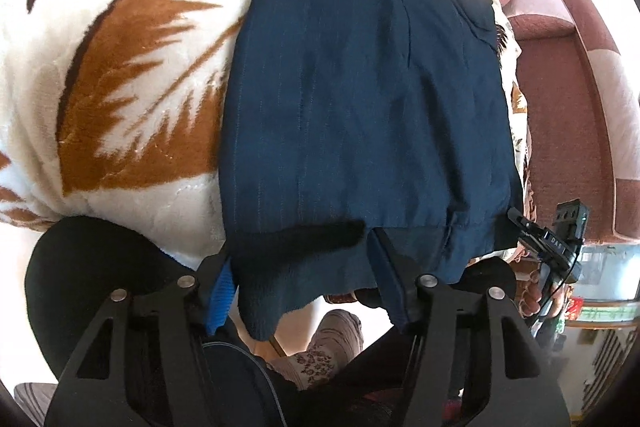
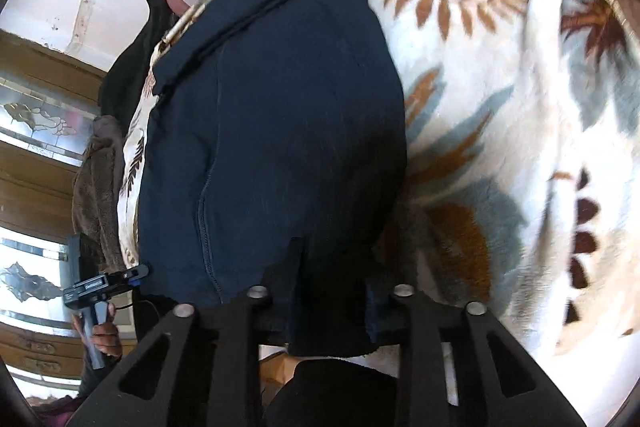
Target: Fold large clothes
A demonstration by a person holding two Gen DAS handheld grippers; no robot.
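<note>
The navy garment (image 1: 360,87) lies mid-frame on the leaf-print blanket (image 1: 120,67). My left claw (image 1: 308,279) and right claw (image 2: 328,307) each pinch its near hem. It's soft and limp, so corners are the best hold.

A dark navy garment (image 1: 360,87) with faint pinstripes is lying folded lengthwise down the frame's middle, its near hem drooping toward me at the bottom centre, seams running along it.

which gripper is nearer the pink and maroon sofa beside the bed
Right. The right gripper sits at the dark blue garment's edge next to the sofa; the left gripper is farther in.
</note>
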